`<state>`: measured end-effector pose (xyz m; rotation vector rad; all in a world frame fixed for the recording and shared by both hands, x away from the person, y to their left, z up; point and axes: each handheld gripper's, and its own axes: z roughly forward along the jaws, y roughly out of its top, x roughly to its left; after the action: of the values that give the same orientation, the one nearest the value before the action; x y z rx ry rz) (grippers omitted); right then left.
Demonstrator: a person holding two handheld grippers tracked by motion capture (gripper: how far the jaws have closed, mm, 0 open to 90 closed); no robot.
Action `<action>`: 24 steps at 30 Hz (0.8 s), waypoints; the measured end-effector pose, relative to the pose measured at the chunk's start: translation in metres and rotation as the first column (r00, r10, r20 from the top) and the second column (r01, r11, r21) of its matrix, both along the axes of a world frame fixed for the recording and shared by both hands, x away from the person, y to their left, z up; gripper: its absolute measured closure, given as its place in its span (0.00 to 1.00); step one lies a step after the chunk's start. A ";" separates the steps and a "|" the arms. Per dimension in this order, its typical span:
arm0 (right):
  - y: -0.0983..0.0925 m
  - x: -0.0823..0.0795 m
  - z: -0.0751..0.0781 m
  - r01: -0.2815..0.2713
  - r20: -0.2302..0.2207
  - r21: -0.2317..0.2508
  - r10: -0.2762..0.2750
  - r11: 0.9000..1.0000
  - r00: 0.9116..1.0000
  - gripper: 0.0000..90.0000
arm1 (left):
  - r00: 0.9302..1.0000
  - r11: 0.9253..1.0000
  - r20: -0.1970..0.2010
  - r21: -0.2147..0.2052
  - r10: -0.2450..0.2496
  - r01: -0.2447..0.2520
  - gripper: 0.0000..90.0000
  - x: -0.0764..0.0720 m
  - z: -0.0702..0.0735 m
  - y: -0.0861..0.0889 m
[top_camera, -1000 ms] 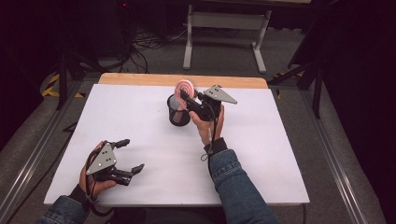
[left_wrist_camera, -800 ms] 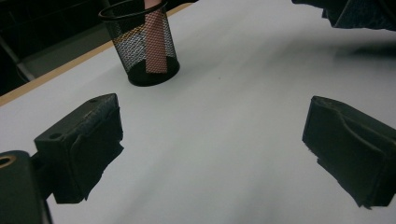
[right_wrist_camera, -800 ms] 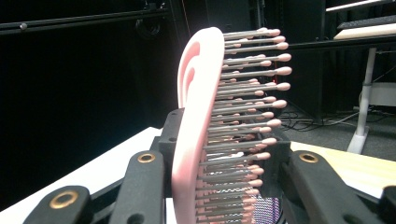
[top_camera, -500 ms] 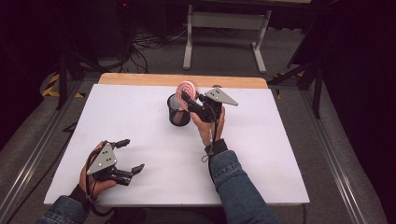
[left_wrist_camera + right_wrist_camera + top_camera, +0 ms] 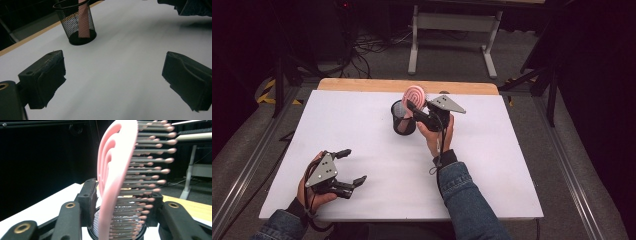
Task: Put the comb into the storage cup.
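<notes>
A pink hairbrush (image 5: 117, 177) is seen standing handle-down in the black mesh cup (image 5: 403, 118) on the bench (image 5: 512, 165); the right claw (image 5: 120, 202), its jaws just loosened, flanks it, while the left claw (image 5: 115, 82) is held wide apart

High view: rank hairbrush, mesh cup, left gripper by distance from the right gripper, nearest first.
1. Hairbrush: between the jaws of the right gripper, which have just been opening, handle down in the cup.
2. Mesh cup: just below and left of the jaws.
3. Left gripper: near left of the table, open.
</notes>
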<state>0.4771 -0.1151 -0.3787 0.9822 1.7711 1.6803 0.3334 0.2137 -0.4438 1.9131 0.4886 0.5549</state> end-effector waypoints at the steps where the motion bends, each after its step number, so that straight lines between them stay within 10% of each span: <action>1: 0.000 0.000 0.000 -0.002 -0.001 -0.001 0.002 1.000 1.000 0.60 | 1.000 1.000 0.000 0.001 0.001 -0.001 0.06 0.000 0.000 0.000; 24: -0.014 -0.002 0.004 0.060 0.017 -0.032 -0.060 0.998 0.998 0.51 | 1.000 1.000 -0.002 0.010 -0.002 0.002 0.06 0.000 -0.001 -0.001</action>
<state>0.4756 -0.1292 -0.3748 0.9955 1.7360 1.6138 0.3336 0.2125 -0.4444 1.9236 0.4855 0.5556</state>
